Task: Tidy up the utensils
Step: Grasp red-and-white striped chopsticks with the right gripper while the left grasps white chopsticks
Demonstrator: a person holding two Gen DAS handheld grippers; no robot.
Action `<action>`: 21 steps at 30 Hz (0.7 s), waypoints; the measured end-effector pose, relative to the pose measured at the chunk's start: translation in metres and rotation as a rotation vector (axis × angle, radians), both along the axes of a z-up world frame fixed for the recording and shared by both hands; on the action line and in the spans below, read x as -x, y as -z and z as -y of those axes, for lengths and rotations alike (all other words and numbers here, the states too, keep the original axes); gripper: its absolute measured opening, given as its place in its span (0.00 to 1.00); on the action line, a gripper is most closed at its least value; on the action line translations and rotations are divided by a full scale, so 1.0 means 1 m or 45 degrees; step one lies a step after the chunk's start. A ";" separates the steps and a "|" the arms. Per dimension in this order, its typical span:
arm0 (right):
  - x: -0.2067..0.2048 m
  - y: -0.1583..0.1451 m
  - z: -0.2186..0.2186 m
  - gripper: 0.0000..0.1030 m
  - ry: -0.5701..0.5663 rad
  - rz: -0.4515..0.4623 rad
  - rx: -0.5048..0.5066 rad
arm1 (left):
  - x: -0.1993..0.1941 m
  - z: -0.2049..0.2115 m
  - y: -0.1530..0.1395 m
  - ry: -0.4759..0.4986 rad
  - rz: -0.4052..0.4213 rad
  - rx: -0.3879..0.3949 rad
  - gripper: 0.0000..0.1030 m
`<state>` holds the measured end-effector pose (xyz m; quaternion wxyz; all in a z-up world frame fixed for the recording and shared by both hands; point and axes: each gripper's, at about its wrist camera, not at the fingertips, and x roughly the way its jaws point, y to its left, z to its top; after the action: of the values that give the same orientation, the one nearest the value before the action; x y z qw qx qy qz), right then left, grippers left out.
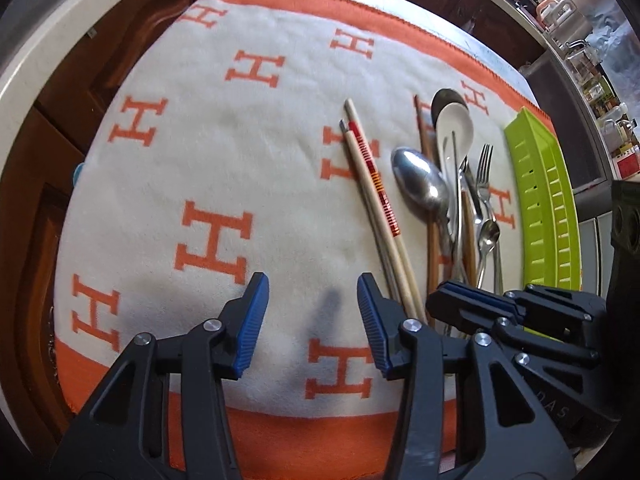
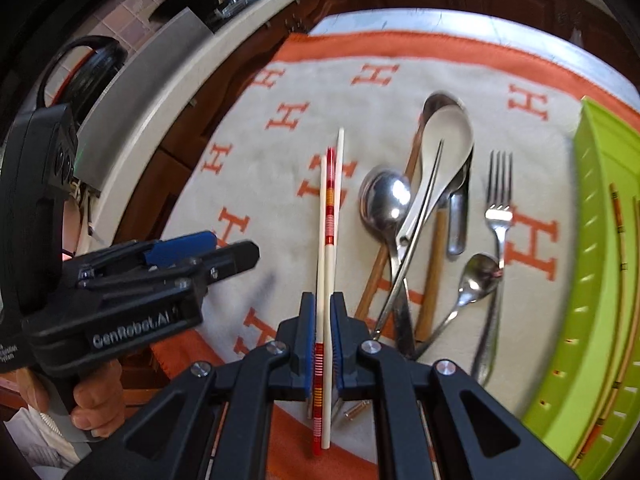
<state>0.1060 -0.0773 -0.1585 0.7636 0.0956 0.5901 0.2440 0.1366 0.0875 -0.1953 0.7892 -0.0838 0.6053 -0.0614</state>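
Note:
Cream chopsticks with red-orange banding [image 1: 370, 184] lie on the white and orange cloth [image 1: 240, 152]. My right gripper [image 2: 323, 320] is shut on these chopsticks [image 2: 330, 216], near their lower end; it also shows in the left wrist view [image 1: 472, 300]. To their right lies a pile: a large steel spoon [image 2: 384, 200], a white ceramic spoon [image 2: 448, 140], brown chopsticks [image 2: 432, 264], a fork [image 2: 499, 200] and a small spoon [image 2: 478, 276]. My left gripper [image 1: 312, 316] is open and empty over bare cloth, left of the chopsticks.
A green slotted tray [image 2: 600, 280] sits at the right edge of the cloth, also seen in the left wrist view [image 1: 544, 200], with chopsticks inside [image 2: 620, 240]. Dark wooden cabinets [image 1: 80, 80] and a pale counter edge [image 2: 168, 80] lie beyond the cloth.

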 end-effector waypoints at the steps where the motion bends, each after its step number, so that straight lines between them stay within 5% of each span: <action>1: -0.001 0.003 -0.001 0.07 -0.003 -0.016 -0.004 | 0.000 -0.001 0.002 0.001 -0.003 0.004 0.41; 21: -0.016 0.034 -0.009 0.10 -0.039 -0.110 -0.068 | -0.013 0.002 0.015 0.051 -0.029 0.093 0.41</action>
<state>0.1215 -0.0685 -0.1925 0.7307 0.1174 0.6173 0.2668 0.1493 0.0852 -0.2106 0.7772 -0.1012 0.6132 -0.0982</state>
